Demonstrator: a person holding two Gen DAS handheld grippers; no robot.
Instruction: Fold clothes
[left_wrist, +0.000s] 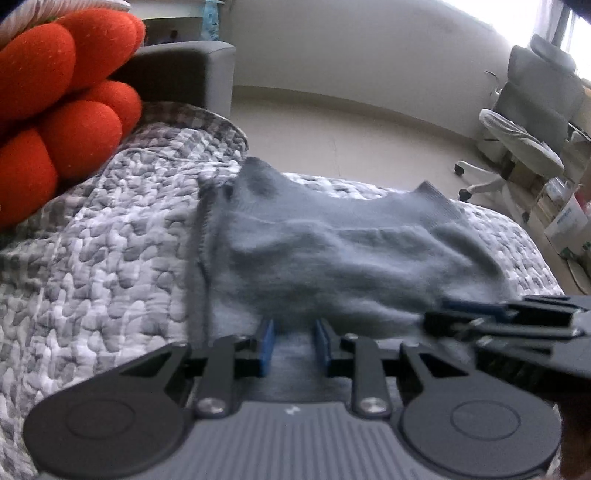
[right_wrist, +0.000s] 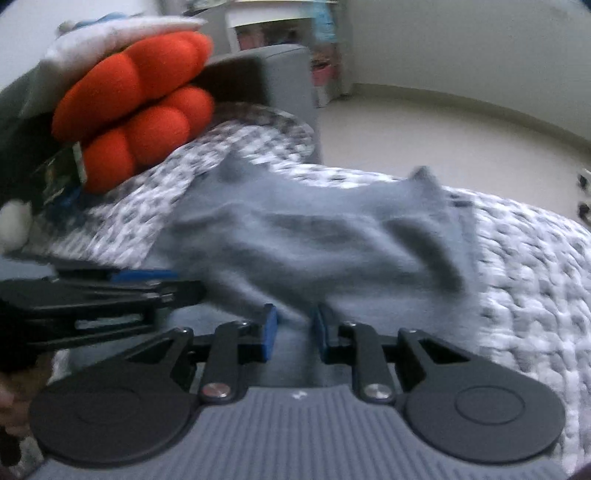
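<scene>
A grey knit garment lies rumpled on the grey-and-white quilted bedspread; two of its corners stick up at the far edge. My left gripper holds the garment's near edge, with a fold of the cloth pinched between its blue pads. In the right wrist view the same garment runs down into my right gripper, which is shut on a bunched fold. The two grippers sit side by side: the right gripper shows at the right of the left wrist view, and the left gripper at the left of the right wrist view.
An orange lumpy plush cushion rests on the bed at the left, in front of a grey armchair. Beyond the bed's far edge is pale floor. A white office chair and boxes stand at the right.
</scene>
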